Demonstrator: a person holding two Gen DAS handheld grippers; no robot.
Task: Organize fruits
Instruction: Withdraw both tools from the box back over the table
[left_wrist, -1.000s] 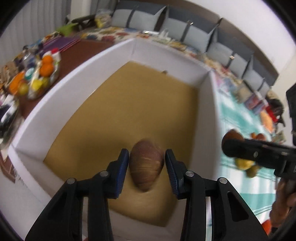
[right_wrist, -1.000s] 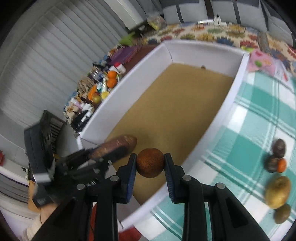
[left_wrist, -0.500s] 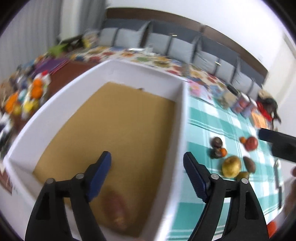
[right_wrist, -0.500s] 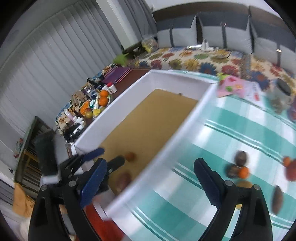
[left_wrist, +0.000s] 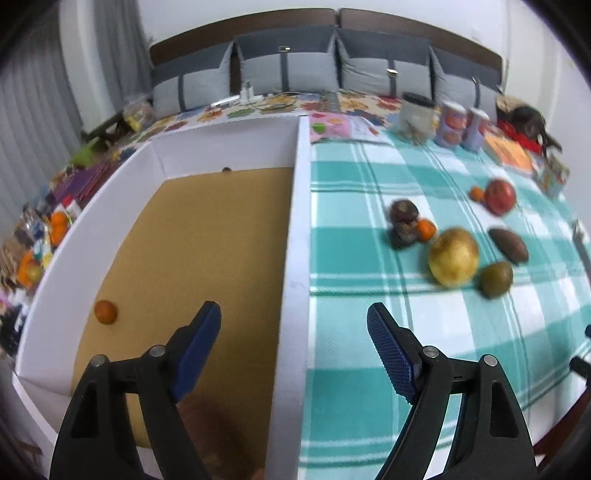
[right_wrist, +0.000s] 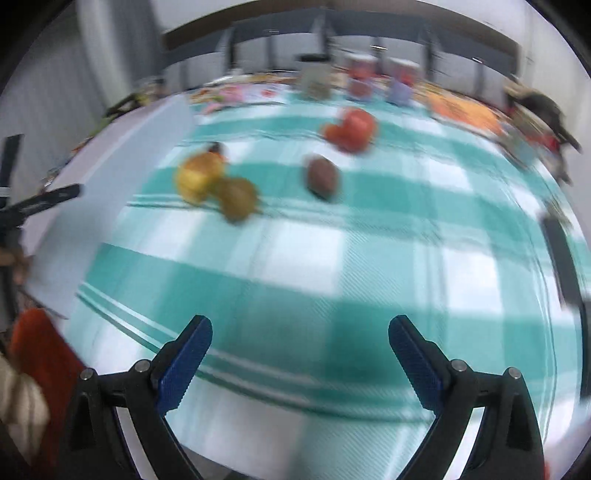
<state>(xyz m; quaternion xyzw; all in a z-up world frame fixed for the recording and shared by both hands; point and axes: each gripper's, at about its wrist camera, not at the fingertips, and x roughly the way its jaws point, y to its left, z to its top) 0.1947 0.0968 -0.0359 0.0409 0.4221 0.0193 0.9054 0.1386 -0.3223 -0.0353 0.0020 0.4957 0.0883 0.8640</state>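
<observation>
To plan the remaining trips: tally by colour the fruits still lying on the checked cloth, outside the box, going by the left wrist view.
orange fruits: 2
red fruit: 1
yellow fruit: 1
greenish fruit: 1
dark brown fruits: 3
Total: 8
</observation>
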